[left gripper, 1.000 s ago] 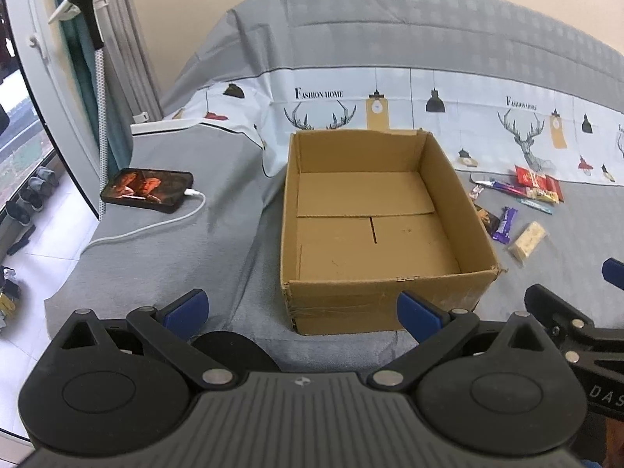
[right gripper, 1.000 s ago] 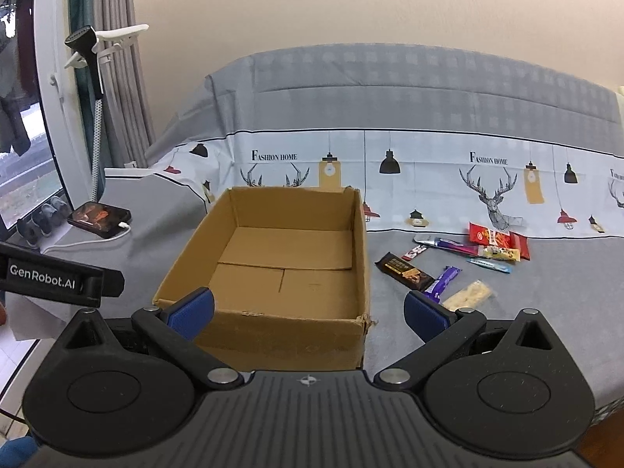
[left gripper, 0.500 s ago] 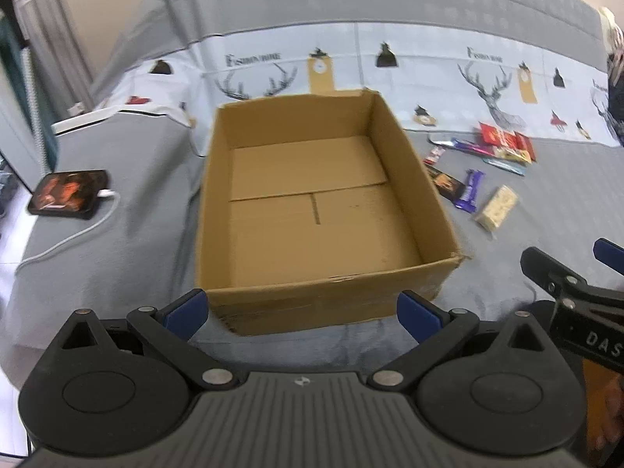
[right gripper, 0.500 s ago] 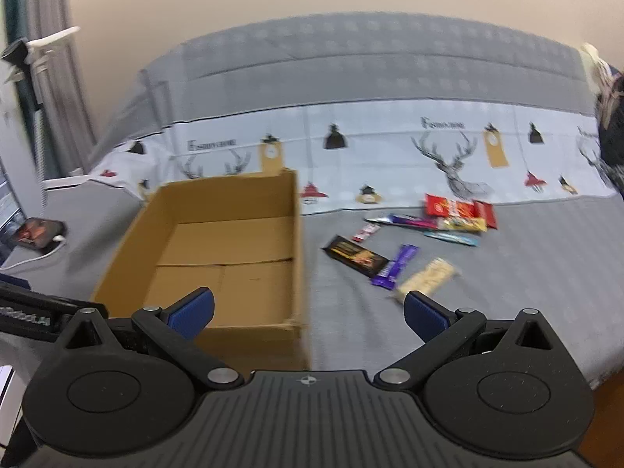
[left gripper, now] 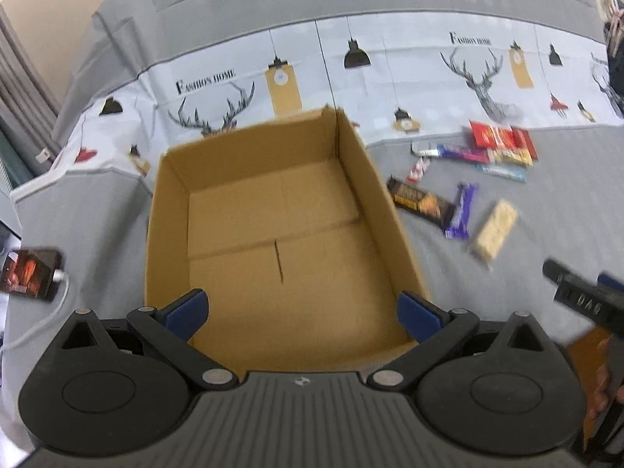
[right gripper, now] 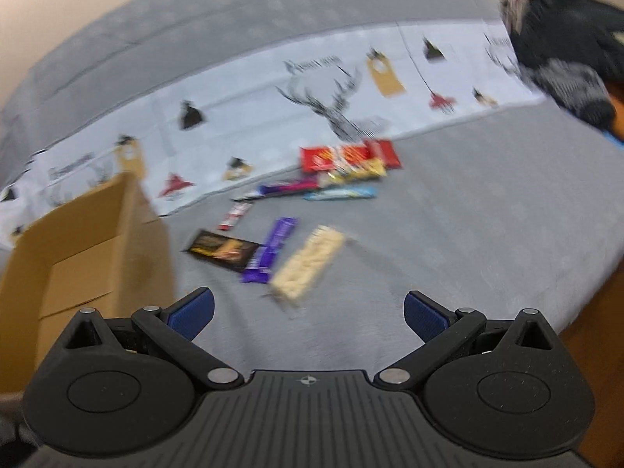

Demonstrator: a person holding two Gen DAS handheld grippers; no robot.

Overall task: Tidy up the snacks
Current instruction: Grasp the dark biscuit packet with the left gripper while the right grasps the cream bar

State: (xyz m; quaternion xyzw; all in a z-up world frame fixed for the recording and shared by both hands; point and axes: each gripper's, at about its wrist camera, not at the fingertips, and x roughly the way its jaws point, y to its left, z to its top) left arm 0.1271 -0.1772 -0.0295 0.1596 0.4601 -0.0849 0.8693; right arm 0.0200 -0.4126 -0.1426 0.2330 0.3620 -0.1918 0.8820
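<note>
The left gripper [left gripper: 300, 308], its blue-padded fingers spread wide and holding nothing, hangs over the near edge of the open brown cardboard box [left gripper: 273, 214], tilted down into its bare interior. The right gripper [right gripper: 308, 310], likewise spread and empty, points down at the snacks lying on the grey printed bedcover [right gripper: 487, 214] to the right of the box, nearest the pale rice-crisp bar [right gripper: 308, 267]. Half a second earlier both tools sat farther back; the left now looks almost straight into the box, and the right has swung away from the box toward the snacks, its view blurred by motion. Right of the box lie about eight wrapped snacks: a black-and-gold bar [left gripper: 421, 202], a purple bar [left gripper: 462, 210], the pale bar, a small red-and-white stick [left gripper: 417, 167], a long purple-pink bar [left gripper: 456, 153], a red packet [left gripper: 499, 136], a yellow bar [left gripper: 511, 156] and a light-blue bar [left gripper: 501, 171]. One black smartphone [left gripper: 29, 275] on a white cable lies left of the box.
</note>
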